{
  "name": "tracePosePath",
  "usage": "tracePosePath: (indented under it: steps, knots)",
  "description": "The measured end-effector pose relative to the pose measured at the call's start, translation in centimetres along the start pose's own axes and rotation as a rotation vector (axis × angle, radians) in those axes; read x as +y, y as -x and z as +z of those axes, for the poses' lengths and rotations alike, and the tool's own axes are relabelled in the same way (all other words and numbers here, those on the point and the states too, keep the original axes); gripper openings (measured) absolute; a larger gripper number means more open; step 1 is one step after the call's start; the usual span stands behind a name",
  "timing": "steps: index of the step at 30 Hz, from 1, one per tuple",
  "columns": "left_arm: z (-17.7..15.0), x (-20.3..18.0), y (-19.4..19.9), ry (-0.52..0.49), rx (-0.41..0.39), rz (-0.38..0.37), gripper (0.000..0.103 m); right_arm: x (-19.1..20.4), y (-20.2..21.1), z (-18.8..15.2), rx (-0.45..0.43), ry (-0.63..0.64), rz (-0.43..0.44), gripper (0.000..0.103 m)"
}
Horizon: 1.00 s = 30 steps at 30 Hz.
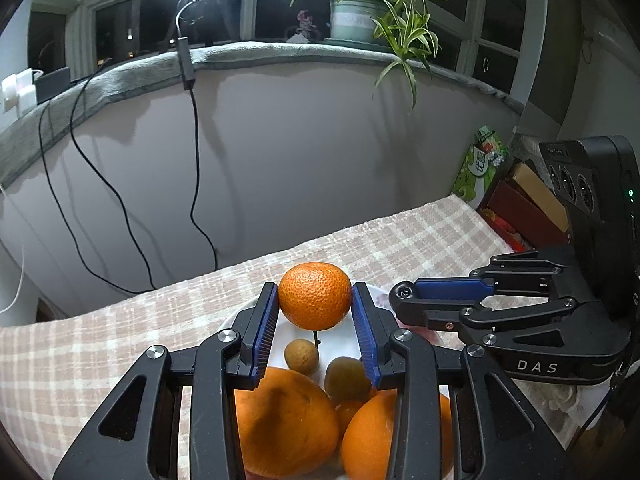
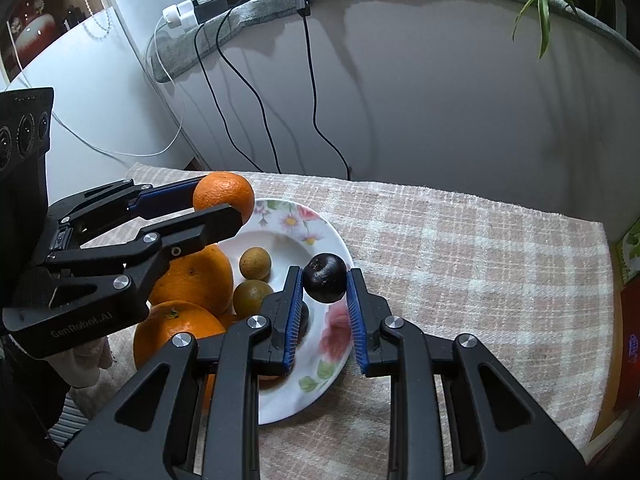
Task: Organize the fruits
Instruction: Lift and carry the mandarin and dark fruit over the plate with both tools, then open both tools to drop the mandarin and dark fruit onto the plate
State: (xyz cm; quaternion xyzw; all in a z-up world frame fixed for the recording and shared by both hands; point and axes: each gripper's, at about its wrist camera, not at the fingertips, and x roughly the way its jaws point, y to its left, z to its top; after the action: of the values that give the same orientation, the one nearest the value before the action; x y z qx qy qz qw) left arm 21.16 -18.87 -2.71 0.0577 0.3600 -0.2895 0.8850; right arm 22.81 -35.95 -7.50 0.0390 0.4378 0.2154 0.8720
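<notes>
My left gripper (image 1: 315, 300) is shut on a small orange mandarin (image 1: 315, 295) and holds it above the far left side of a white flowered plate (image 2: 320, 224). In the right wrist view the mandarin (image 2: 224, 194) shows between the left gripper (image 2: 222, 202) and its black fingers. My right gripper (image 2: 324, 284) is shut on a small dark round fruit (image 2: 325, 278) over the plate's right rim. On the plate lie two large oranges (image 2: 192, 280), (image 2: 176, 334) and two small brown-green round fruits (image 2: 255, 263), (image 2: 251, 298).
The plate sits on a pink and white checked cloth (image 2: 460, 280) over the table. Black cables (image 2: 312, 92) hang down the pale wall behind. Boxes and a green carton (image 1: 478, 168) stand at the table's right end. A potted plant (image 1: 368, 12) is on the sill.
</notes>
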Motion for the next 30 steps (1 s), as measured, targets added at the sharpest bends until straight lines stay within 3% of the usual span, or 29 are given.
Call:
tracePosePath:
  steps: [24, 26, 28, 30]
  knots:
    - [-0.23, 0.34, -0.94, 0.016, 0.032, -0.009, 0.037, -0.08, -0.75, -0.3, 0.012, -0.002, 0.017, 0.024]
    - [-0.25, 0.32, -0.99, 0.017, 0.034, -0.009, 0.039, -0.02, -0.83, -0.35, 0.013, -0.002, 0.018, 0.024]
    - [-0.19, 0.33, -0.84, 0.019, 0.026, -0.007, 0.05, -0.05, -0.87, -0.45, 0.015, -0.004, 0.02, 0.025]
    - [-0.09, 0.35, -0.7, 0.023, 0.022, -0.007, 0.051, -0.04, -0.92, -0.54, 0.018, -0.005, 0.021, 0.028]
